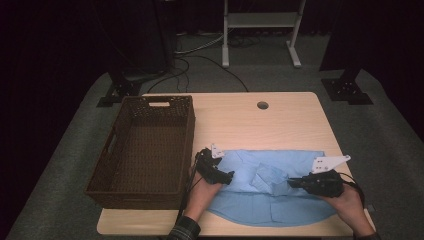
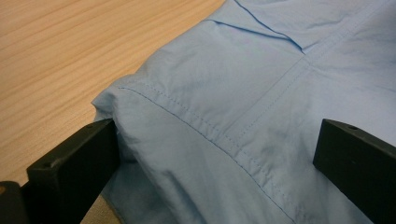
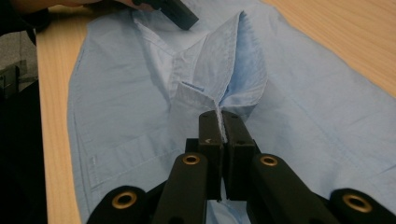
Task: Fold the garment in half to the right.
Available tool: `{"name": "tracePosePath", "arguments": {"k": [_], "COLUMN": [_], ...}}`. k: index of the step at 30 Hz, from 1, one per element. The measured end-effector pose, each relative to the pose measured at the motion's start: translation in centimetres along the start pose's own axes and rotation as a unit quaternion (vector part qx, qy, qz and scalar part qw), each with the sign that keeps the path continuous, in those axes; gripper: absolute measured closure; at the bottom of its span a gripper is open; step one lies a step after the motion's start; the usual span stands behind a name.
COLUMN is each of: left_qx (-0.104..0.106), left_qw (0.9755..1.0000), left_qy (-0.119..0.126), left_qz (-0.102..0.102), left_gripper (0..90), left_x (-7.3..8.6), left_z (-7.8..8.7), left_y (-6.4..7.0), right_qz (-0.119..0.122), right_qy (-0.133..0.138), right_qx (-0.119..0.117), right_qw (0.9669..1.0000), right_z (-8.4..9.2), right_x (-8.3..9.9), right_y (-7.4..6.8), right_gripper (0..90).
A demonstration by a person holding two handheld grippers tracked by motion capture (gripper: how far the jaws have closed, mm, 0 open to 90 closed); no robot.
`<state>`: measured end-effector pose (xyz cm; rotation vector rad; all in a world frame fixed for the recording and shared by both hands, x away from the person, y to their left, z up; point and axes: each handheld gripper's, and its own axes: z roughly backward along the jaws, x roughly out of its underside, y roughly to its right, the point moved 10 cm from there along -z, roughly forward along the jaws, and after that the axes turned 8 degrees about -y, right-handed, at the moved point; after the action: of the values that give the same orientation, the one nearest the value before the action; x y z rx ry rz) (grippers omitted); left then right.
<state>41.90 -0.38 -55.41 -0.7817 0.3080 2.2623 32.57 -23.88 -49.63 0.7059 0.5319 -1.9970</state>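
A light blue shirt (image 1: 280, 165) lies spread on the wooden table (image 1: 250, 120), near its front edge. My left gripper (image 1: 220, 175) rests at the shirt's left edge. In the left gripper view its jaws stand wide apart, and flat seamed fabric (image 2: 224, 93) lies between them, ungripped. My right gripper (image 1: 291, 183) is over the middle of the shirt. It is shut on a folded strip of the cloth (image 3: 233, 70) that rises as a ridge from its fingertips (image 3: 218, 119). One black jaw of the left gripper (image 3: 180, 14) pokes in at the top of the right gripper view.
A dark brown wicker basket (image 1: 191, 135) stands on the left part of the table, close to the left gripper. The table has a round cable hole (image 1: 262, 105) at the back. Beyond the table are a white stand's legs (image 1: 295, 55) and cables on the floor.
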Motion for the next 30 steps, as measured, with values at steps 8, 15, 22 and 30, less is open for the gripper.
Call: {"name": "tracePosePath", "arguments": {"k": [8,15,22,30], "left_qx": [0.000,0.000,0.000,0.000], "left_qw": [1.0000,1.0000,1.0000,1.0000], "left_qy": [0.000,-0.001,-0.001,-0.001], "left_qz": [0.000,0.000,-0.001,-0.001], "left_gripper": [0.0,0.0,0.0,0.0], "left_x": [0.0,0.0,0.0,0.0], "left_z": [0.0,0.0,0.0,0.0], "left_y": [0.0,0.0,0.0,0.0], "right_qz": [0.012,0.015,0.021,0.030], "right_qy": [-0.003,-0.011,-0.018,-0.045], "right_qx": [-0.007,-0.014,-0.022,-0.029], "right_qw": [0.9999,0.9997,0.9994,0.9981], "right_z": [0.1,0.1,-0.1,-0.7], "right_x": [0.5,1.8,2.6,4.2], "right_y": [-1.6,-2.7,-3.8,-5.4], "right_gripper": [87.9,87.3,85.0,81.4]}}
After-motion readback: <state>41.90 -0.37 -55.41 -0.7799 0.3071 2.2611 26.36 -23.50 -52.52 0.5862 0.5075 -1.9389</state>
